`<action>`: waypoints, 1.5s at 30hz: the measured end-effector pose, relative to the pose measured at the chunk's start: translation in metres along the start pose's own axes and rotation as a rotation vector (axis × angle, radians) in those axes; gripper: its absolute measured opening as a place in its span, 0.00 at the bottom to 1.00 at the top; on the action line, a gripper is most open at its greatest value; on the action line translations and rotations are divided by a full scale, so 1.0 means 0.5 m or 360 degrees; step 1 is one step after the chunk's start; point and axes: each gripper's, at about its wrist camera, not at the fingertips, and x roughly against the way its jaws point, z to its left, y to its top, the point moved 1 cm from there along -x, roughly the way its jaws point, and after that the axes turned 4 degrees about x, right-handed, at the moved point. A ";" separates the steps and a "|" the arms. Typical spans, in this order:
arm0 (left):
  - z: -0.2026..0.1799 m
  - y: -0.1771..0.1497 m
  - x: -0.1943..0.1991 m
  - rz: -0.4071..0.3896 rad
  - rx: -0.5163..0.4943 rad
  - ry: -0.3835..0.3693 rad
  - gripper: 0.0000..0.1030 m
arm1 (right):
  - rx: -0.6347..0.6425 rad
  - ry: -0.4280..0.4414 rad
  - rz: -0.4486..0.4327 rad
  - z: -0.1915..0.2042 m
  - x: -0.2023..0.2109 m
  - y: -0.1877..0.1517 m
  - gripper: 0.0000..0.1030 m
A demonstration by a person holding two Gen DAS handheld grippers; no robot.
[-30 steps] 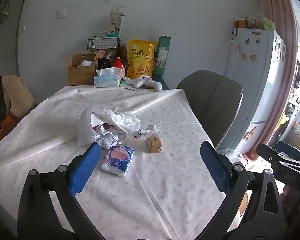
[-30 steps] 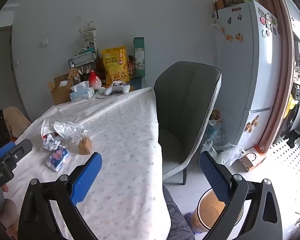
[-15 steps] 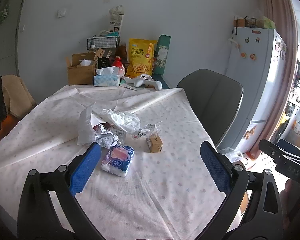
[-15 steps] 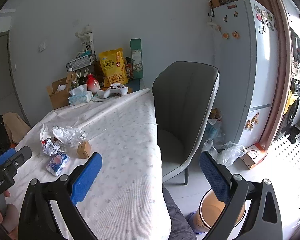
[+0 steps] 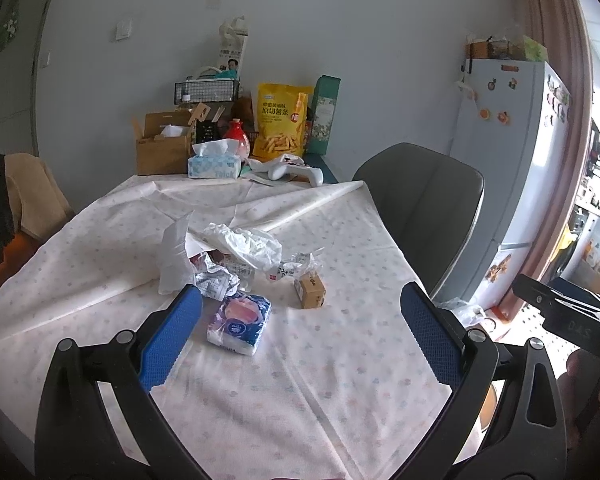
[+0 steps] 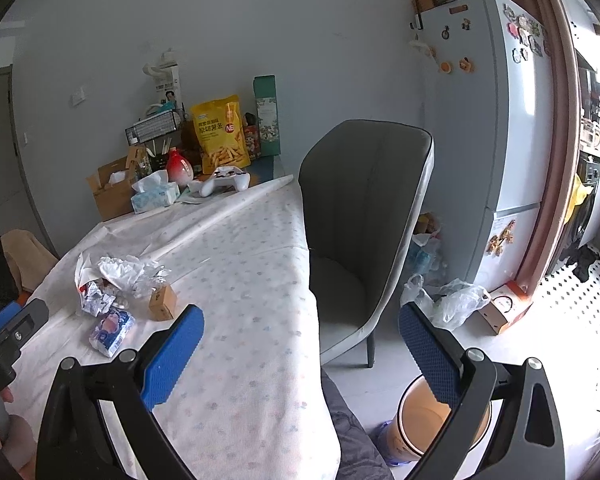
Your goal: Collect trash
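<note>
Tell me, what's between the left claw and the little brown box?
Only bare tablecloth between the open left claw and the box, in the left wrist view; the tissue pack lies beside.

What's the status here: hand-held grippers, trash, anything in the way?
Left hand-held gripper open, empty. Right hand-held gripper open, empty. Trash pile untouched on tablecloth; bin on floor. Path clear.

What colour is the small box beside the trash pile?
Brown cardboard; clearest in the left wrist view.

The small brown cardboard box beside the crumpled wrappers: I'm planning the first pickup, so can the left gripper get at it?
Probably yes. The left gripper is open, and the small brown cardboard box stands apart from the crumpled wrappers, with bare tablecloth between.
</note>
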 end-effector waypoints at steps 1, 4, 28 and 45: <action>0.000 0.000 0.000 -0.0001 0.0007 -0.0004 0.96 | 0.0002 -0.0007 -0.0002 0.000 0.001 0.001 0.93; 0.003 -0.003 -0.006 0.0011 0.0021 -0.0011 0.96 | 0.0003 -0.0022 -0.0010 -0.003 0.002 0.003 0.93; -0.044 0.000 -0.039 0.0031 -0.0009 0.0004 0.96 | -0.0055 -0.0011 -0.0007 -0.042 -0.018 -0.007 0.93; -0.009 -0.007 -0.045 0.0054 0.0041 0.0038 0.96 | -0.0023 0.0019 -0.0001 -0.021 -0.024 -0.009 0.93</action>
